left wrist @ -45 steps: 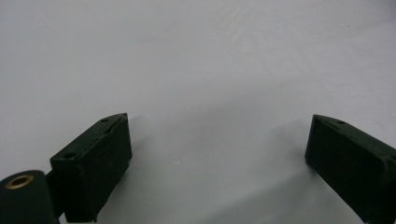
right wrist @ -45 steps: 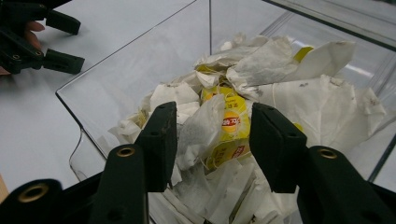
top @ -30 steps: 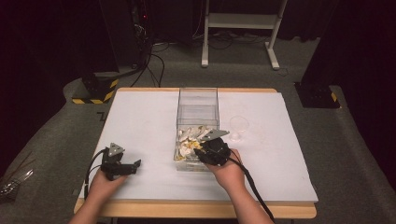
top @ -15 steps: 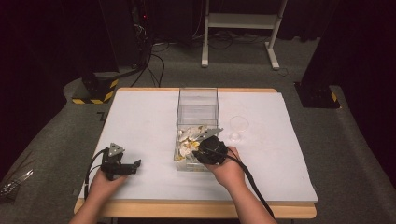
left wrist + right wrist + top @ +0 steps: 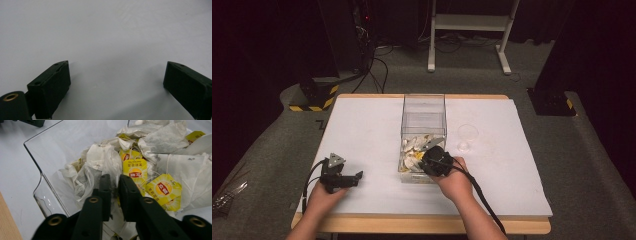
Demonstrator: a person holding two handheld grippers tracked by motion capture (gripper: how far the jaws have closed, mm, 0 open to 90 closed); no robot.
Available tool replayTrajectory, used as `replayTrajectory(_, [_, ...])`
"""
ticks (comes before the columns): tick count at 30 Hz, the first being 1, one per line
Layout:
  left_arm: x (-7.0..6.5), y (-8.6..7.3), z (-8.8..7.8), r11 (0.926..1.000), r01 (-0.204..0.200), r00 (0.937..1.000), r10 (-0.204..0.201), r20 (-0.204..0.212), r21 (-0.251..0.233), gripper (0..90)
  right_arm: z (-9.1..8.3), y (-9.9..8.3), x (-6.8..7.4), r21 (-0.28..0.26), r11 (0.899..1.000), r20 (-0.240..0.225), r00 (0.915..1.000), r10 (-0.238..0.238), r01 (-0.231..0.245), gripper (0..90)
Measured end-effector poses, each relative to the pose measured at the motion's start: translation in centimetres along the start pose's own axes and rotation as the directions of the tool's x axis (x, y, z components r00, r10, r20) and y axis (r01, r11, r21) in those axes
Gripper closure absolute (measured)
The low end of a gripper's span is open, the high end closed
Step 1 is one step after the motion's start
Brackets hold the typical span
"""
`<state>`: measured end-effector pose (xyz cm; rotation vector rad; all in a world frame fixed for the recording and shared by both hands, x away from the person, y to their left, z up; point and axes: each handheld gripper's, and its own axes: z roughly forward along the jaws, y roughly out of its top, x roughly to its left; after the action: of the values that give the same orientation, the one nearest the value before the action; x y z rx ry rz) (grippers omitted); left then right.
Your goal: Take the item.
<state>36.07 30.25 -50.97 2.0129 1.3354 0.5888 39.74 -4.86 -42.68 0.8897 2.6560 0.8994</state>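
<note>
Right gripper [image 5: 114,185] closing on a white paper tea bag [image 5: 106,160] inside the clear plastic box [image 5: 423,117].

In the right gripper view the two black jaws have just been closing and now stand nearly together, with a fold of the white tea bag's thin paper pinched in the narrow slit between the fingertips [image 5: 105,181]; the rest of the bag bulges out just beyond and to the left of the tips. Yellow paper tags [image 5: 163,188] with red labels lie just right of the fingers, amid the heap of other tea bags in the box. The left gripper [image 5: 343,176] rests on the white table [image 5: 362,130], well apart from the box, its jaws spread wide with only bare tabletop between the fingers [image 5: 51,87] and nothing held.
</note>
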Motion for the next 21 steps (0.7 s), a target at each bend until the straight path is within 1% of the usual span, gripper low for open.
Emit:
replayTrajectory(2, [0.0,0.0,0.0,1.0000,-0.003,1.0000,0.003,-0.001,0.000,7.6,-0.1,-0.1,0.0,-0.015,1.000,0.003,1.0000,-0.006,0.006,84.5])
replayTrajectory(3, [0.0,0.0,0.0,1.0000,-0.003,1.0000,0.003,-0.001,0.000,7.6,-0.1,-0.2,0.0,-0.017,1.000,0.003,1.0000,0.001,-0.001,84.6])
replayTrajectory(4, [0.0,0.0,0.0,1.0000,-0.004,1.0000,0.004,-0.002,0.000,7.6,-0.2,-0.2,-0.1,-0.032,0.999,0.006,1.0000,-0.004,0.004,84.7])
replayTrajectory(5, [0.0,0.0,0.0,1.0000,-0.004,1.0000,0.004,-0.002,0.000,7.7,-0.3,-0.3,-0.1,-0.046,0.999,0.009,0.9999,0.008,-0.008,84.8])
replayTrajectory(7, [0.0,0.0,0.0,1.0000,-0.004,1.0000,0.004,-0.002,0.000,7.7,-0.5,-0.3,-0.1,-0.052,0.999,0.009,0.9999,0.014,-0.014,84.9])
replayTrajectory(8, [0.0,0.0,0.0,1.0000,-0.004,1.0000,0.004,-0.002,0.000,7.7,-0.6,-0.4,-0.1,-0.065,0.998,0.013,0.9999,0.009,-0.008,84.9])
replayTrajectory(10, [0.0,0.0,0.0,1.0000,-0.004,1.0000,0.004,-0.002,-0.001,7.7,-0.9,-0.5,-0.1,-0.083,0.996,0.017,0.9997,0.020,-0.018,84.9])
replayTrajectory(11, [0.0,0.0,0.0,1.0000,-0.004,1.0000,0.004,-0.002,0.001,7.7,-1.2,-0.6,-0.3,-0.113,0.993,0.025,0.9995,0.021,-0.018,84.9])
replayTrajectory(13, [0.0,0.0,0.0,1.0000,-0.003,1.0000,0.003,-0.001,0.000,7.7,-1.3,-0.6,-0.3,-0.119,0.993,0.024,0.9993,0.027,-0.024,84.9])
replayTrajectory(14, [0.0,0.0,0.0,1.0000,-0.003,1.0000,0.003,-0.002,0.000,7.7,-1.5,-0.7,-0.3,-0.132,0.991,0.024,0.9991,0.036,-0.033,84.9])
replayTrajectory(15, [0.0,0.0,0.0,1.0000,-0.003,1.0000,0.003,-0.001,0.000,7.7,-1.7,-0.9,-0.4,-0.157,0.987,0.027,0.9988,0.040,-0.036,84.9])
replayTrajectory(17, [0.0,0.0,0.0,1.0000,-0.003,1.0000,0.003,-0.001,0.001,7.7,-1.8,-1.0,-0.5,-0.166,0.985,0.025,0.9987,0.046,-0.041,84.9])
replayTrajectory(19, [0.0,0.0,0.0,1.0000,-0.003,1.0000,0.003,-0.001,0.000,7.7,-2.0,-1.2,-0.6,-0.183,0.982,0.025,0.9980,0.059,-0.053,84.9])
replayTrajectory(20, [0.0,0.0,0.0,1.0000,-0.003,1.0000,0.003,-0.001,0.001,7.7,-2.1,-1.5,-0.7,-0.204,0.977,0.023,0.9972,0.072,-0.065,85.0])
replayTrajectory(21, [0.0,0.0,0.0,1.0000,-0.003,1.0000,0.003,-0.001,0.001,7.7,-2.1,-1.5,-0.7,-0.204,0.977,0.023,0.9972,0.072,-0.065,85.0])
